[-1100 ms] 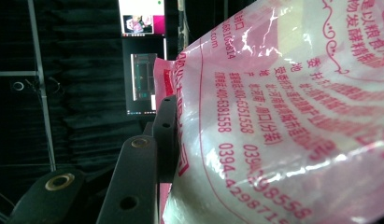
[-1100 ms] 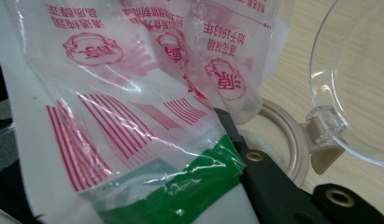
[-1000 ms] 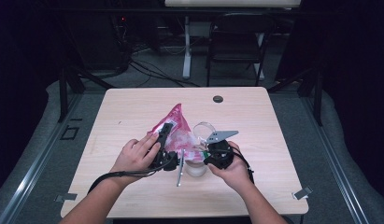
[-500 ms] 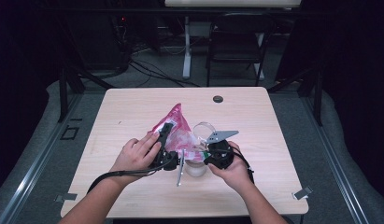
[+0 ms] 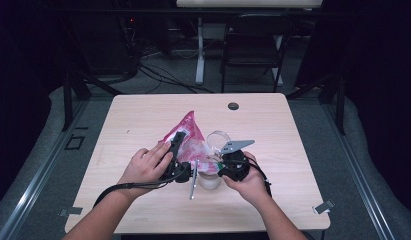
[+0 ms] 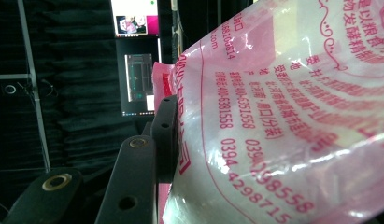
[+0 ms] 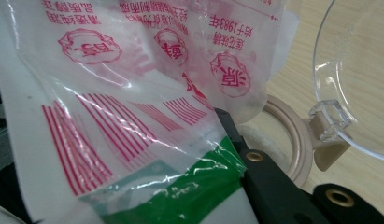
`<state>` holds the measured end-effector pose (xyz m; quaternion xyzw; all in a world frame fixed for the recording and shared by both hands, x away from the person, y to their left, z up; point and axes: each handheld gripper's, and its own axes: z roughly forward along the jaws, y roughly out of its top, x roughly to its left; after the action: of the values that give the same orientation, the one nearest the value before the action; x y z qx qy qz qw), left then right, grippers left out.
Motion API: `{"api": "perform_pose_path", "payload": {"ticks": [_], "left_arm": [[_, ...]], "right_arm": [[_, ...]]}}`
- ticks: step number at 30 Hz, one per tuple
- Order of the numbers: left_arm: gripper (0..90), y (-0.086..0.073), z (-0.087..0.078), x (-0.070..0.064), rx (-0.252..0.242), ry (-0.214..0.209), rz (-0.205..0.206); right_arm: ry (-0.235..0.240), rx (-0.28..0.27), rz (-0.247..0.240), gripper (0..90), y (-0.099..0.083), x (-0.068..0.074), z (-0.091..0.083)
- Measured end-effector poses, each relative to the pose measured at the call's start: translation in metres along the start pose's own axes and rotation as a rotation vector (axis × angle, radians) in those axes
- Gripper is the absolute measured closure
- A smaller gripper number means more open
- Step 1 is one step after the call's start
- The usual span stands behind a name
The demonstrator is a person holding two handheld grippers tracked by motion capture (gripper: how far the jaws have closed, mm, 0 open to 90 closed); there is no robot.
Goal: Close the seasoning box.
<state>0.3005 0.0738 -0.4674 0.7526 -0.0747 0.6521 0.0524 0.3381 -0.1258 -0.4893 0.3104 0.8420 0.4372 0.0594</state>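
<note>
Two grippers on one bag, and next to nothing altered over the last second: same hands, same tilt, same spot near the centre of the table [image 5: 143,115]. Reads as a steady hold rather than a fresh step (most likely a slow tipping of the contents toward the jar, not yet finished). From the high view: pink-printed bag [image 5: 189,136] peaked toward 12 o'clock, left gripper [image 5: 178,142] at its 9 o'clock flank, right gripper [image 5: 224,159] at its 4 o'clock corner, beige jar [image 5: 209,181] just below at 6 o'clock, clear hinged lid [image 5: 219,137] thrown open toward 12 o'clock of the jar, metal spoon [image 5: 193,184] lying at the jar's 9 o'clock. No telling from up there how the jaws meet the film. Closer in, from the left gripper view: one black jaw pressed flat against the printed film, its partner hidden behind the bag [image 6: 283,121], so clenched on the bag by every sign. From the right gripper view, something the overhead camera hides under the hands: the bag's [image 7: 133,116] green-edged corner draped over one jaw, hanging just beside the jar's [image 7: 292,140] rim, with the lid [image 7: 353,79] standing open at 2 o'clock. Second jaw buried under film there; clamped or merely propping, cannot tell.
</note>
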Motion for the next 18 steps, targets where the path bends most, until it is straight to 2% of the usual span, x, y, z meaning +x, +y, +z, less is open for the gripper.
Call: {"api": "perform_pose_path", "payload": {"ticks": [6, 9, 18], "left_arm": [[63.8, 0.0007, -0.0002, 0.0027, -0.006, 0.012, 0.025], [63.9, 0.0001, 0.0, 0.0027, -0.004, 0.004, 0.012], [63.5, 0.001, -0.0013, 0.0038, 0.003, 0.003, 0.019]], "right_arm": [[0.001, 0.004, 0.0, 90.0, -0.0004, -0.0001, 0.0011], [-0.001, 0.001, -0.001, 90.0, -0.0006, 0.0003, 0.0013], [-0.003, 0.001, -0.002, 90.0, -0.0005, 0.0002, 0.001]]}}
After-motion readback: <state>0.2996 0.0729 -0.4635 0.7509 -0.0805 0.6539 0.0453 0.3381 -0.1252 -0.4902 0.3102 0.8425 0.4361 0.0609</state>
